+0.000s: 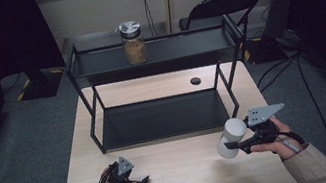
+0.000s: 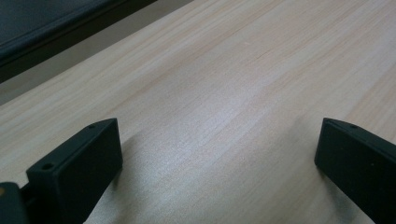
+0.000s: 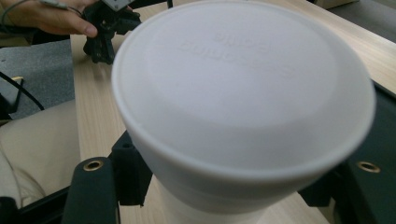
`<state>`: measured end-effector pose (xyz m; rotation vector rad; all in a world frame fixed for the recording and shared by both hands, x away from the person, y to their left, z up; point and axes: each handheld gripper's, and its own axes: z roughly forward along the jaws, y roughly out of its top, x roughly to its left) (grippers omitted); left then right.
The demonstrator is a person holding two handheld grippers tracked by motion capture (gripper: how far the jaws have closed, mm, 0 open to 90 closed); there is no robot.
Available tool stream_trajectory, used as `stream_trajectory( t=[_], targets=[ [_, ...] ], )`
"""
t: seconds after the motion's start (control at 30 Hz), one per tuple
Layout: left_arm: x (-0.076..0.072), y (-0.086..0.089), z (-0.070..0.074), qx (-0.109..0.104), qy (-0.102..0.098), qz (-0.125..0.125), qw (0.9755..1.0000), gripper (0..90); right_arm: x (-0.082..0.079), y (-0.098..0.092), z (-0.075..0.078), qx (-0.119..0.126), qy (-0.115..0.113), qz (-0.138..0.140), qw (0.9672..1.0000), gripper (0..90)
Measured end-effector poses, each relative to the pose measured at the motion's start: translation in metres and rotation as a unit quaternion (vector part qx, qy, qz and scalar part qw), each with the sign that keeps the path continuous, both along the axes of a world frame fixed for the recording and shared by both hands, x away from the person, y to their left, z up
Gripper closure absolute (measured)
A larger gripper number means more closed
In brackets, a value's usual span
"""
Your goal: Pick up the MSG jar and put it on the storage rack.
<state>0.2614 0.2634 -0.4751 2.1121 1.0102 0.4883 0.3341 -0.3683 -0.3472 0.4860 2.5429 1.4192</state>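
Observation:
My right gripper [image 1: 231, 146] is shut on a white, round, lidded container [image 1: 232, 136] and holds it tilted, off the wooden table [image 1: 192, 180], at the front right. In the right gripper view the container's white lid [image 3: 243, 93] looms close, with my right gripper [image 3: 233, 198] clamped on the body below it, one black jaw on each side. My left gripper [image 1: 141, 182] rests low over the table at the front left. Its jaws stand wide apart in the left gripper view, where the left gripper [image 2: 219, 154] has only bare wood between them. The left gripper [image 3: 105, 28] and its hand also sit far off in the right gripper view.
A black two-tier metal rack [image 1: 163, 117] stands across the middle of the table. On its top shelf is a glass jar [image 1: 133, 42] with a metal lid and brown contents. A cable hole [image 1: 195, 81] lies behind the rack. A black chair [image 1: 220, 8] stands beyond the table.

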Motion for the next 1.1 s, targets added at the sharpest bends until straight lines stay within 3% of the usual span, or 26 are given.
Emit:
stream_trajectory(
  t=[0.77,1.1],
  targets=[
    [0.000,0.000,0.000,0.000,0.000,0.000,1.0000,0.0,0.026,0.036,0.114,-0.018,-0.025,0.018,0.9994,34.2],
    [0.000,0.000,0.000,-0.001,0.000,0.000,1.0000,0.0,0.036,0.053,0.153,-0.035,-0.033,0.021,0.9986,34.2]
  ],
)
